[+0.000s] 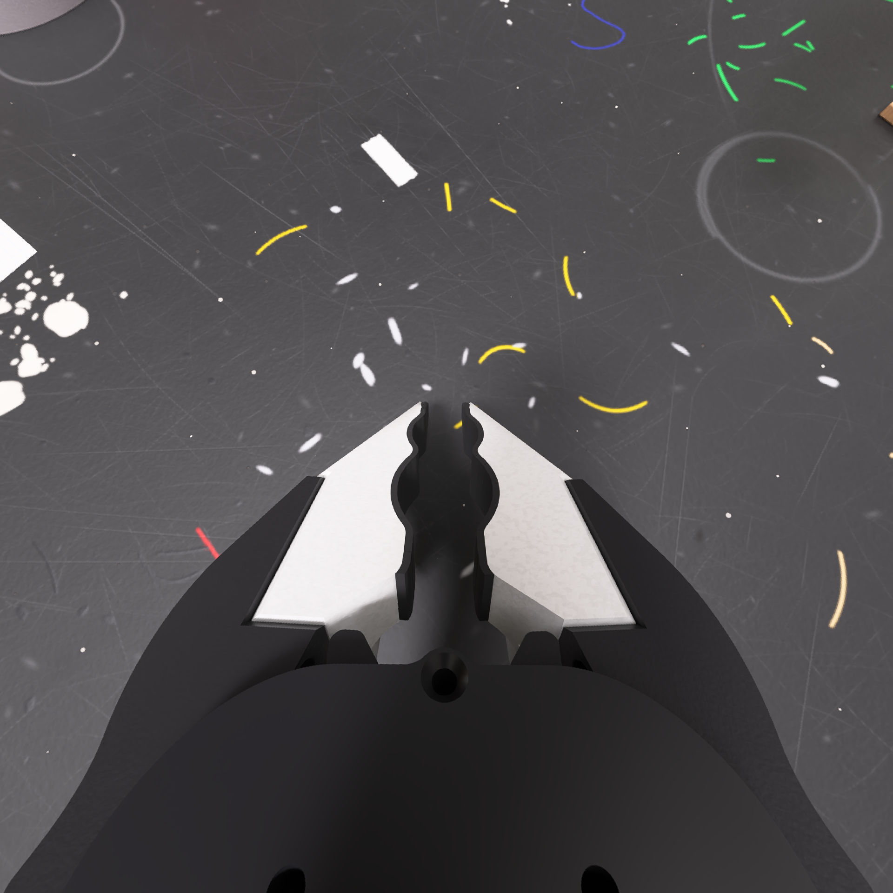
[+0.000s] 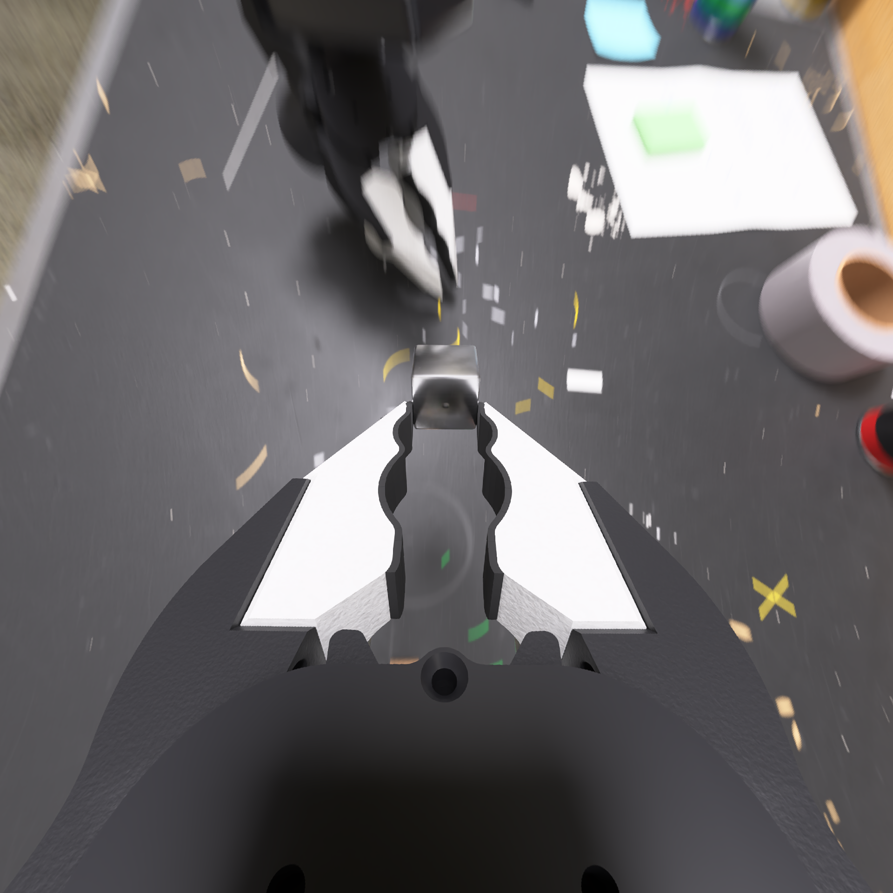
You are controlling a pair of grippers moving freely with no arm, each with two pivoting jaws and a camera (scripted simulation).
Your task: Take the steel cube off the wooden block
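In the right wrist view my right gripper point(image 2: 444, 410) is shut on the shiny steel cube point(image 2: 444, 381), which sits between its fingertips above the dark table point(image 2: 193, 386). This view is blurred by motion. The left gripper shows farther off in it point(image 2: 415, 227), pointing down at the table. In the left wrist view my left gripper point(image 1: 445, 407) is shut and empty, close above the table point(image 1: 193, 435). A tan wooden corner point(image 1: 887, 116) at that view's right edge may be the wooden block; the rest of it is out of frame.
A white sheet point(image 2: 754, 183) with a green pad point(image 2: 669, 130) lies at the back right, with a tape roll point(image 2: 831, 309), a light blue pad point(image 2: 621, 29) and a red-and-black object point(image 2: 877, 439) nearby. The table's edge point(image 2: 53, 193) runs along the left.
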